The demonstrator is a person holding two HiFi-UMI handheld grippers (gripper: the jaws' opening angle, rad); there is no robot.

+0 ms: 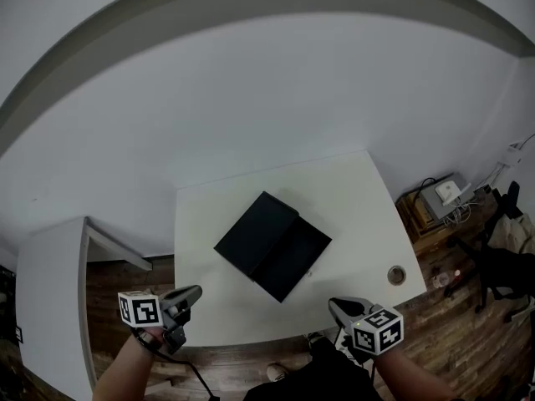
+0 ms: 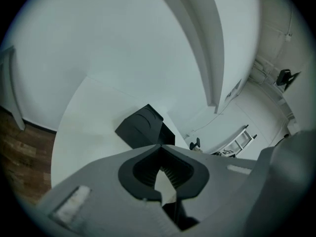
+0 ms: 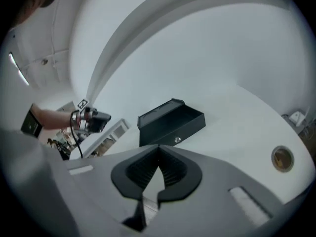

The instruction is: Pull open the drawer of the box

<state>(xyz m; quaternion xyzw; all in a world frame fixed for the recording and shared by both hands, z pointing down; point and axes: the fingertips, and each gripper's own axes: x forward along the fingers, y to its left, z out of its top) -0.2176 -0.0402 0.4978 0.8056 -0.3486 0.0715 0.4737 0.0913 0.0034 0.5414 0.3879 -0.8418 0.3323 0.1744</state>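
A black box (image 1: 253,230) lies at an angle in the middle of the white table (image 1: 351,190). Its drawer (image 1: 294,260) stands pulled out toward the front right, and its inside looks empty. In the right gripper view the drawer front (image 3: 183,131) carries a small silver knob (image 3: 177,140). My left gripper (image 1: 197,292) hovers at the table's front left edge, shut on nothing, well short of the box (image 2: 142,127). My right gripper (image 1: 333,305) hangs at the front right edge, also shut and empty, pointing at the box (image 3: 163,116).
A small round brown-rimmed object (image 1: 396,275) sits near the table's right front corner. A white cabinet (image 1: 50,291) stands to the left. A low wooden stand with devices (image 1: 439,203) and a dark chair (image 1: 501,261) are to the right, on wood floor.
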